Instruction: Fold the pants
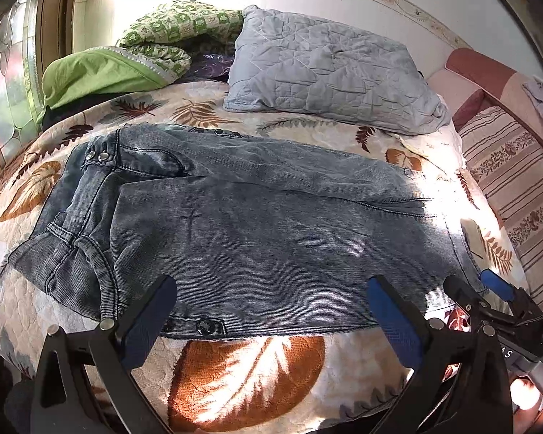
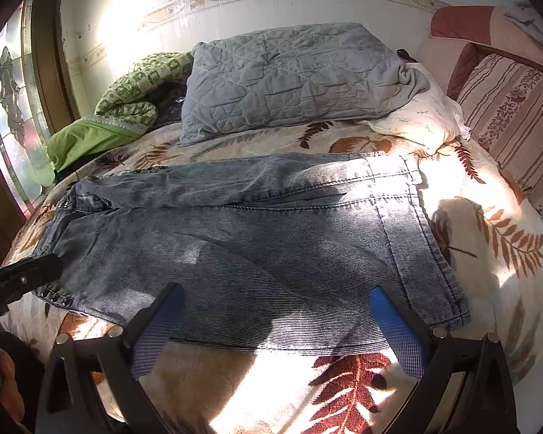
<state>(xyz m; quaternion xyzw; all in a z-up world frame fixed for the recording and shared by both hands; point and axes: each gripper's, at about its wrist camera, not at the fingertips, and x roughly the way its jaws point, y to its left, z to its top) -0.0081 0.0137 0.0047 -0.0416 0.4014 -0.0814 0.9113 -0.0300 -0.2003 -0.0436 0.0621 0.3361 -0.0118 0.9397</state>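
Pants: spread flat on bed, legs side by side, unfolded; every fold remains. Left gripper and right gripper: wide, empty, at near edge.

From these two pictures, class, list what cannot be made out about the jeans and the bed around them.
- Left wrist view: the underside of the jeans lies against the bedspread.
- Left wrist view: the dark item behind the grey pillow is mostly covered by it and the green quilt.
- Right wrist view: the left gripper is cut off by the left edge, fingers unseen.
- Both views: sun glare washes out the wall.
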